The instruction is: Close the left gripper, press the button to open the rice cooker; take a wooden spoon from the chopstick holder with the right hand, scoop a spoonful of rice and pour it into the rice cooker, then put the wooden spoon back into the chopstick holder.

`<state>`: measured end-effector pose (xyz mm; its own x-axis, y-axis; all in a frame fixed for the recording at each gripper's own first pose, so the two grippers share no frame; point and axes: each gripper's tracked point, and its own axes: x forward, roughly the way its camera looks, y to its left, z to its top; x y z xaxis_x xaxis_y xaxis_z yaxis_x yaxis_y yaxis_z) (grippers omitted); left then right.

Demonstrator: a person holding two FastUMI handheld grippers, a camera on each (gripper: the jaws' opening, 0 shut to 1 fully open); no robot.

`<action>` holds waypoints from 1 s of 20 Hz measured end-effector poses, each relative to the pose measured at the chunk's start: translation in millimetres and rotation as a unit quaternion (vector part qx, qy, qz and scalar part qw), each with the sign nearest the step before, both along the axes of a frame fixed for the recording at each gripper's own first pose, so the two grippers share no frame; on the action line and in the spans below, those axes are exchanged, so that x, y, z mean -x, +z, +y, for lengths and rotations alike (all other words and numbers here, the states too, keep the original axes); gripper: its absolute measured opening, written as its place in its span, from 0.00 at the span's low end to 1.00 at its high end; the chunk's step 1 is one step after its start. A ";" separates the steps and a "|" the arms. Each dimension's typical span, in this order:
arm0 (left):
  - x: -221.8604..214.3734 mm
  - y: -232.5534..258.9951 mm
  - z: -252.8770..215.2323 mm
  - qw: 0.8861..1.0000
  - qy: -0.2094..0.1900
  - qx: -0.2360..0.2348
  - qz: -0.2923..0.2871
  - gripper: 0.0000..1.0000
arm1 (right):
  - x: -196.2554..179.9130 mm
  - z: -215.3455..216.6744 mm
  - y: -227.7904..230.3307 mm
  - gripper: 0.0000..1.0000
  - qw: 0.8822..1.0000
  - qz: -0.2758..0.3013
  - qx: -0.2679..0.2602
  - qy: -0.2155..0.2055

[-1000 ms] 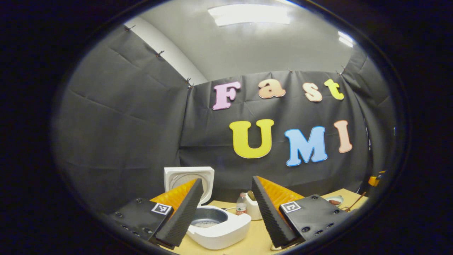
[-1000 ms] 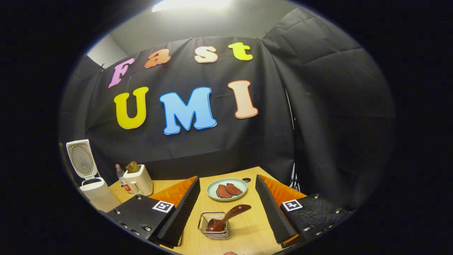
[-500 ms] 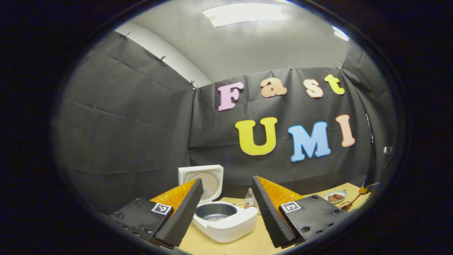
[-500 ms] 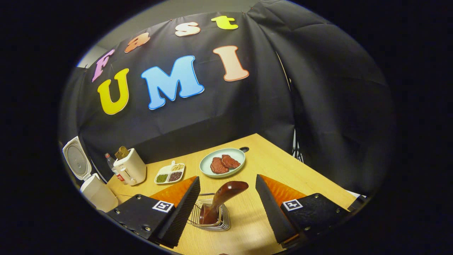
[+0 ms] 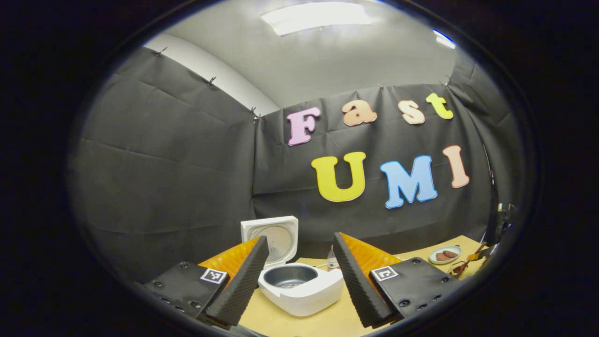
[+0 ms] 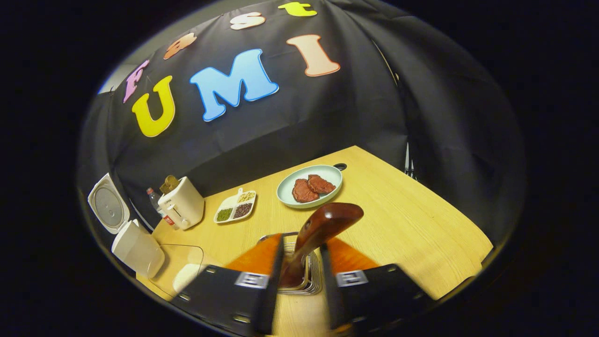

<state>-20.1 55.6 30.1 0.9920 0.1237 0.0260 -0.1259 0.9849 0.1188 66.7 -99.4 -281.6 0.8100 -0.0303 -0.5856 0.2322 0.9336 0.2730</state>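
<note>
Two right gripper [image 6: 299, 281] fingers: nearly closed around the wooden spoon [image 6: 318, 234]; contact unclear through blur
Spoon: leaning in the wire chopstick holder [image 6: 309, 278] on the bench [image 6: 412, 224]
Left gripper [image 5: 299, 276] fingers: spread apart, holding nothing
Rice cooker [image 5: 299, 290]: lid raised, beyond the left fingers

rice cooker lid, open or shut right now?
Open. The lid stands upright behind the rice cooker, and the inner pot is exposed.
</note>
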 end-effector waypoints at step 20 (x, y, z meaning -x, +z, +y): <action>-20.2 -31.0 33.3 0.998 -0.040 0.054 0.009 0.96 | -6.6 79.4 138.2 0.12 0.992 -0.095 0.024 0.073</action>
<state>0.1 88.9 -0.9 0.9989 0.0461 -0.0008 -0.0460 0.9988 0.0135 73.4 -20.0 -143.4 0.9035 0.0721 -0.4224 0.0416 0.9663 0.2540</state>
